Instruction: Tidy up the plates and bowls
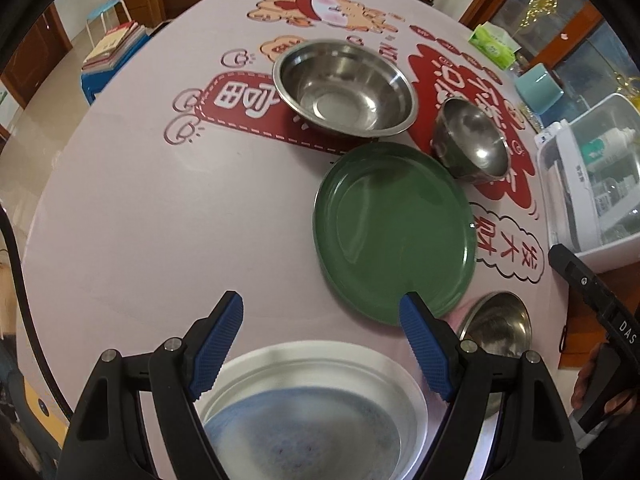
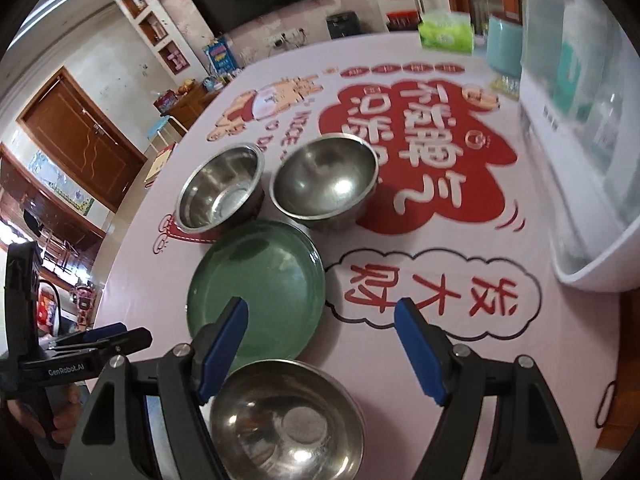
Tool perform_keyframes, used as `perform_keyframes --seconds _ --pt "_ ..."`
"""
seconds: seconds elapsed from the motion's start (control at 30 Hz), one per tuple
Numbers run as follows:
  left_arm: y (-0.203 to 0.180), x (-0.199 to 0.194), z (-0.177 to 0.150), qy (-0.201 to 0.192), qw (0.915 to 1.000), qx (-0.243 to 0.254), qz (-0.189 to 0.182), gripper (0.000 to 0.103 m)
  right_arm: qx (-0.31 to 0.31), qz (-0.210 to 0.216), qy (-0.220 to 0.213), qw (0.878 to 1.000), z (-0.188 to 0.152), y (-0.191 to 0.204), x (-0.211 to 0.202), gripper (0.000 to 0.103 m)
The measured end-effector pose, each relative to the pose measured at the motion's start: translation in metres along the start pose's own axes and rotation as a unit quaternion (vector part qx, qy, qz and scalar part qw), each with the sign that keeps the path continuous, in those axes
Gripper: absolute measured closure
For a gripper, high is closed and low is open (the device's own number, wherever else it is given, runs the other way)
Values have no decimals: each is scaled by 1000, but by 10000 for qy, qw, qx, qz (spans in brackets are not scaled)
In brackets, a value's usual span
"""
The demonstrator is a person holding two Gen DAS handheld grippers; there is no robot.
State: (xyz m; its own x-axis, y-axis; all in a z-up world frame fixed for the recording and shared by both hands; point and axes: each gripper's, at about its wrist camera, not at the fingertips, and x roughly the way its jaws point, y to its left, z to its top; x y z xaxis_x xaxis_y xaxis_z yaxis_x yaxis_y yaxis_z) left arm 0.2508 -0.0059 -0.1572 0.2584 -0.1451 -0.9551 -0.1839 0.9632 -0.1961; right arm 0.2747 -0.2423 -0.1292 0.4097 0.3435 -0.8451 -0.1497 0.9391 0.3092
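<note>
**Steel bowls & plates on the table, both tongs released**

Steel and green dishes sit grouped on a pale cloth w/ red print [image 1: 120, 208]. Hard to make out: the white plate [image 1: 320, 364] w/ a bluish centre is blurred and partly covered by the left gripper [image 1: 322, 344]; its near edge is cut off by the frame. The small steel bowl [image 2: 288, 420] nearest the right gripper [image 2: 320, 346] is half hidden in the left view behind a finger. The white plastic box [image 2: 580, 200] at the table's right edge is smeared by blur; contents unclear.

Left gripper tilts steeply down over the white plate, blue pads [image 1: 218, 348] spread wide, nothing between them. Right gripper angles down above the small steel bowl, jaws apart, not touching it.

The green plate [image 1: 394, 232] lies mid-table, just beyond both. Behind it stand a wide steel bowl [image 1: 344, 86] and a deeper steel bowl [image 1: 470, 142], side by side, close to the plate's far rim.

A hand [image 2: 60, 412] grips the left tool's handle, mostly cut off.
</note>
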Motion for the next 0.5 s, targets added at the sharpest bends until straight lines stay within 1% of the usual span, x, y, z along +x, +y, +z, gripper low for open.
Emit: perform_keyframes --seconds 0.27,0.43,0.5 --pt "-6 46 9 374 9992 -115 34 24 385 138 500 9979 -7 -22 38 27" --pt "-10 65 14 468 9988 -96 47 24 555 416 746 9948 -10 -30 55 27" --pt "-10 72 16 502 9987 -108 41 24 581 460 862 9935 -12 -31 62 27"
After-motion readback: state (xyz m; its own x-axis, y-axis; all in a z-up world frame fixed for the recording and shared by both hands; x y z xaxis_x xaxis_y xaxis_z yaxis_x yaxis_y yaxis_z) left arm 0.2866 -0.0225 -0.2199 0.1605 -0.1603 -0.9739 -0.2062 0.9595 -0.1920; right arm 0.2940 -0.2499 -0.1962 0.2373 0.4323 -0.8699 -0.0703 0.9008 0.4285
